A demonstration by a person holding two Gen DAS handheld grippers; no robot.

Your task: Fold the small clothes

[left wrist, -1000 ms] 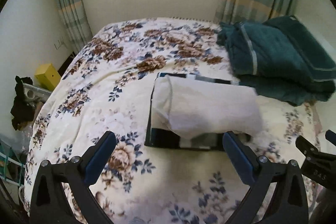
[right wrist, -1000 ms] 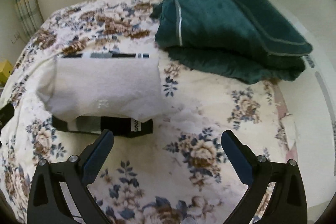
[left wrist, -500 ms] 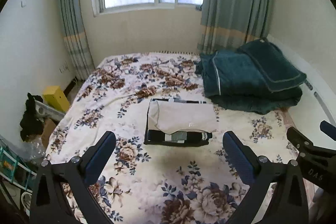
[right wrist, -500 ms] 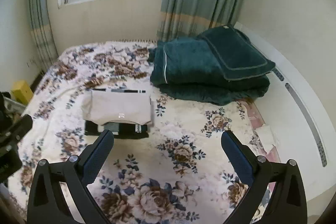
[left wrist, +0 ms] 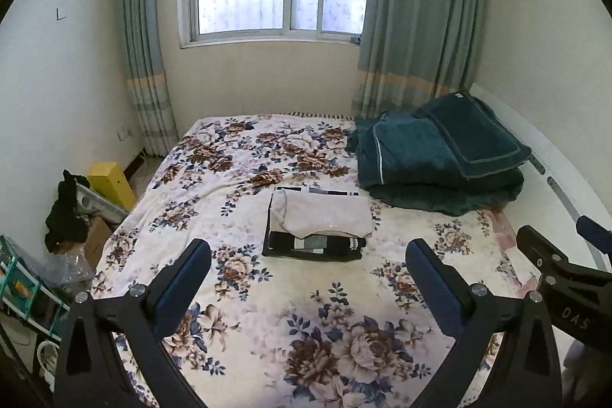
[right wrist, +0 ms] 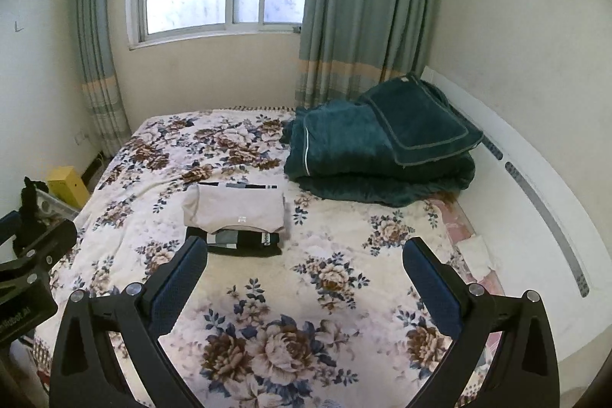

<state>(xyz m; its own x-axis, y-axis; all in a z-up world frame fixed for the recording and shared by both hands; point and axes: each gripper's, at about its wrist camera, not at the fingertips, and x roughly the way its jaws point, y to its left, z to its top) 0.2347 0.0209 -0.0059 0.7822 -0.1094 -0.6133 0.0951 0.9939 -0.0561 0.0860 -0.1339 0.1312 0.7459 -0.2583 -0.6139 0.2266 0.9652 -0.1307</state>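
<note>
A folded beige garment lies on top of a folded black garment with grey and white patches, stacked in the middle of the floral bed. The stack also shows in the right wrist view, the beige garment over the black one. My left gripper is open and empty, well back from the stack and above the bed's near part. My right gripper is open and empty, also back from the stack. The right gripper's body shows at the left view's right edge.
A folded dark green blanket lies at the bed's far right by the white wall panel. A yellow box, dark clothing and clutter stand on the floor left of the bed. A window and curtains are behind the bed.
Both grippers have pulled far back and up from the stack, which now looks small and distant. Both stay open. The stack has not moved.
</note>
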